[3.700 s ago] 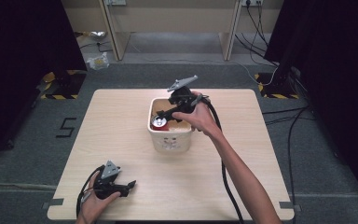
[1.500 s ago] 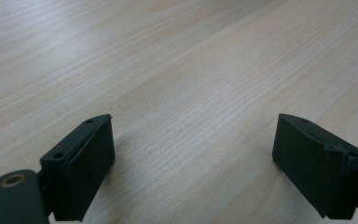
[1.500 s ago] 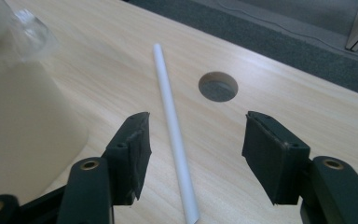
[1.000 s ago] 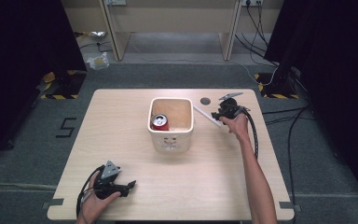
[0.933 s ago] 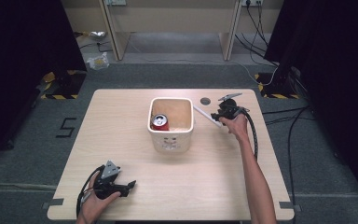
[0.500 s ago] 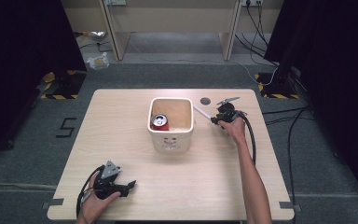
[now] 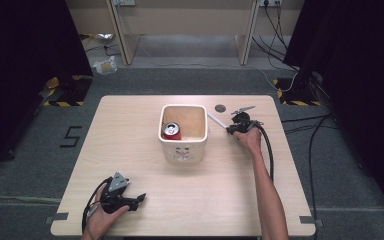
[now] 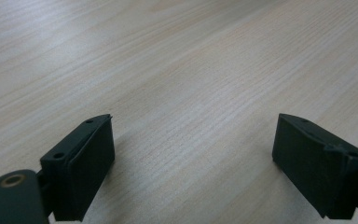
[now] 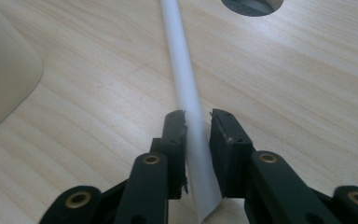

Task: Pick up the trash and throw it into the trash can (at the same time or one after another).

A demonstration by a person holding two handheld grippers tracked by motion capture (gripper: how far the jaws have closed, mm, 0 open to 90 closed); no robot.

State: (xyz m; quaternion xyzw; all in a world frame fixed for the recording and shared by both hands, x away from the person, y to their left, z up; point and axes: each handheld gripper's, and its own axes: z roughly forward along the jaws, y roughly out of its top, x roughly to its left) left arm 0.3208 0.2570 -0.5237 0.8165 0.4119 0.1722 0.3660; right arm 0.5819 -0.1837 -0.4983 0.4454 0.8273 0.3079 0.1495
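A white tube [image 7: 216, 120] lies on the wooden table just right of the cream bin [image 7: 183, 145], slanting toward the bin's back corner. My right gripper [image 7: 228, 129] is shut on the tube's near end; in the right gripper view the tube [image 9: 182, 70] runs out from between the two jaws of my right gripper [image 9: 198, 126], low over the table. A red can [image 7: 170, 131] lies inside the bin. My left gripper [image 7: 140, 199] rests at the table's front left. In the left gripper view my left gripper [image 8: 193, 158] is open, with bare wood between the jaws.
A round cable hole [image 7: 220, 108] sits in the table behind the tube, also the dark hole [image 9: 254, 5] in the right gripper view. The bin's rounded wall [image 9: 4, 79] is close on the left of the right gripper. The right gripper's cable trails along the table's right side.
The right gripper has gone from over the bin to the tube on the table at its right, then edged slightly closer to it. The left gripper has stayed put.
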